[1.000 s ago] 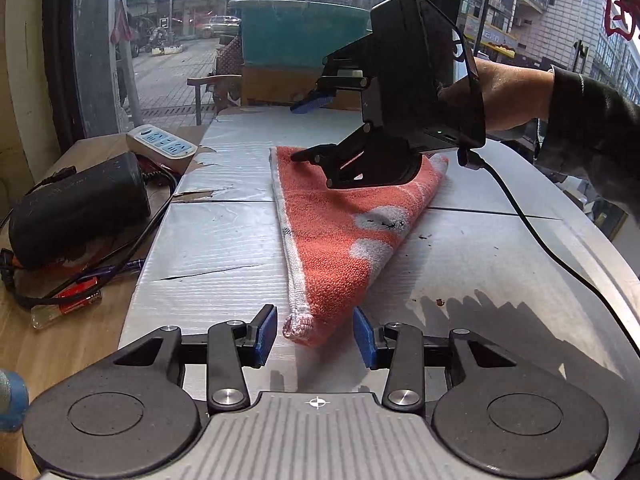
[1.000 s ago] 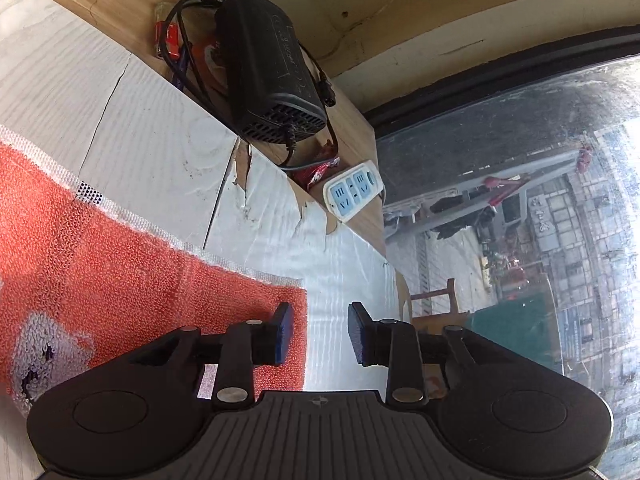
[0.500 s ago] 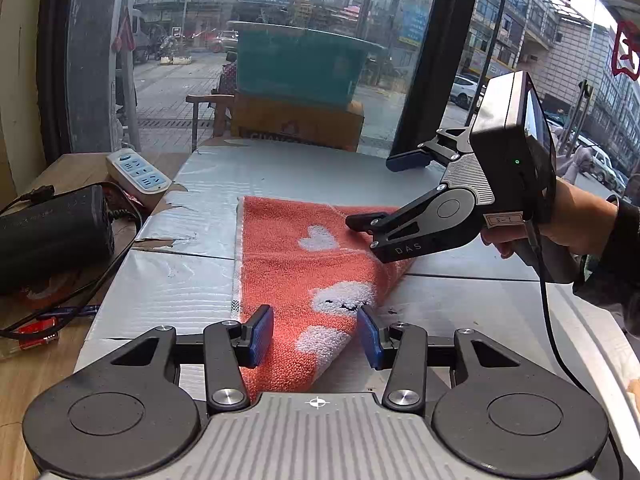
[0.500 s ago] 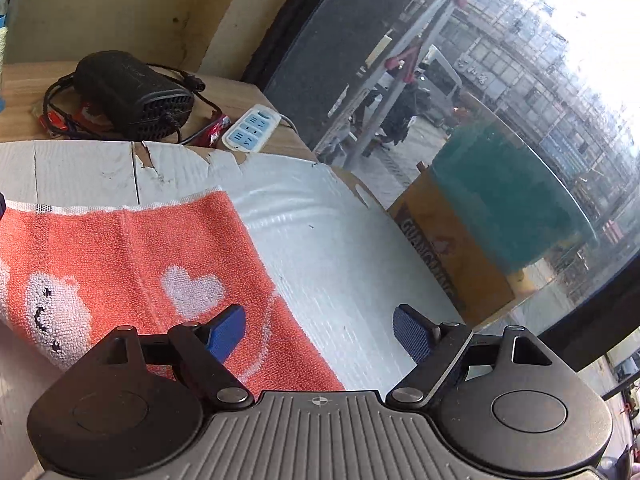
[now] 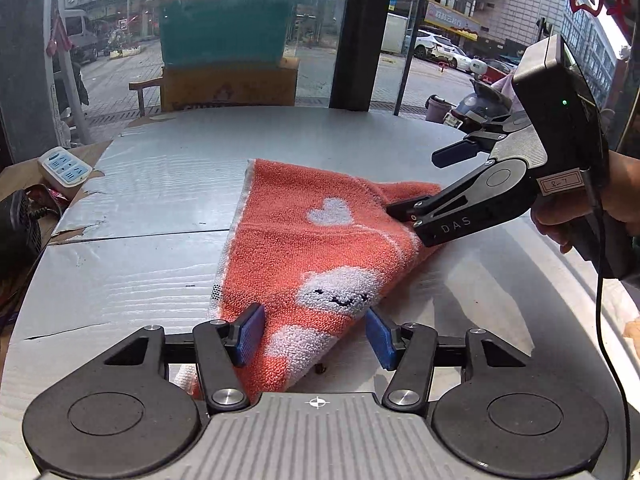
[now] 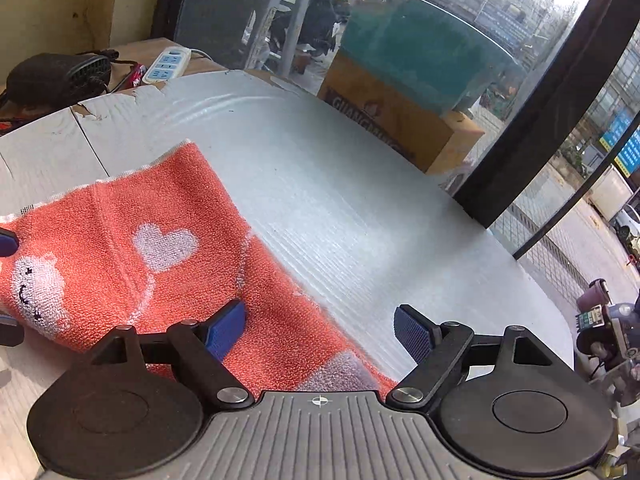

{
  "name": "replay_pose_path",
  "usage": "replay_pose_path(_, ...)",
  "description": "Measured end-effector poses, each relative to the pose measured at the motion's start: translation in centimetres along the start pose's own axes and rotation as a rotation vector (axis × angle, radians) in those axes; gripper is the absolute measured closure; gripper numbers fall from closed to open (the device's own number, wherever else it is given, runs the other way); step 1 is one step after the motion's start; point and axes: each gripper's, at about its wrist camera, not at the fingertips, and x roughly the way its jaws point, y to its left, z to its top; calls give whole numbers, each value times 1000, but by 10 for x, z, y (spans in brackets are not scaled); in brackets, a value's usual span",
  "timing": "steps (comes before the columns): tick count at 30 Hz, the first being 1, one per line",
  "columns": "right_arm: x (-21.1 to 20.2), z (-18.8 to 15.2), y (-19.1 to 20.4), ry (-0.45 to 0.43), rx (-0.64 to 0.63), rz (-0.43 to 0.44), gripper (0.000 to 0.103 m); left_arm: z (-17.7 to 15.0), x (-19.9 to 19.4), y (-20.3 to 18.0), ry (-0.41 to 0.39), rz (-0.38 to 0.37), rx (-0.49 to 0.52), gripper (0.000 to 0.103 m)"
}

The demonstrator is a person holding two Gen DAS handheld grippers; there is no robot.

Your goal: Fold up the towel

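Left wrist view showed the nubby coral terry towel (white heart, smiling cloud) lying between the spread left claw; right claw gaped wide, lower finger touching its edge.

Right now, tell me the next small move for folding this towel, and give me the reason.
Probably close the left gripper on the towel's near corner. Both grippers are open: the left gripper's fingers straddle that corner, and the right gripper has the towel's other end between its open fingers. Neither grips cloth yet, so no fold can start.
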Motion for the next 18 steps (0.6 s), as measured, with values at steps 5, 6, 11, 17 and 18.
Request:
replay_pose_path(5, -41, -54, -14, 23, 114, -62, 20, -5, 2, -29, 12, -54, 37, 45)
replay_pose_path(6, -47, -63, -15, 23, 138, -74, 20, -5, 2, -35, 14, -60, 46, 45)
replay_pose_path(11, -74, -97, -21, 10, 281, -120, 20, -9, 3, -61, 9, -38, 100, 44)
replay_pose_path(17, -99, -120, -24, -26, 391, -139, 19, -8, 4, -68, 4, 14, 91, 33)
replay_pose_path(18, -105, -123, -22, -37, 399, -158, 19, -8, 2, -67, 7, 24, 72, 32)
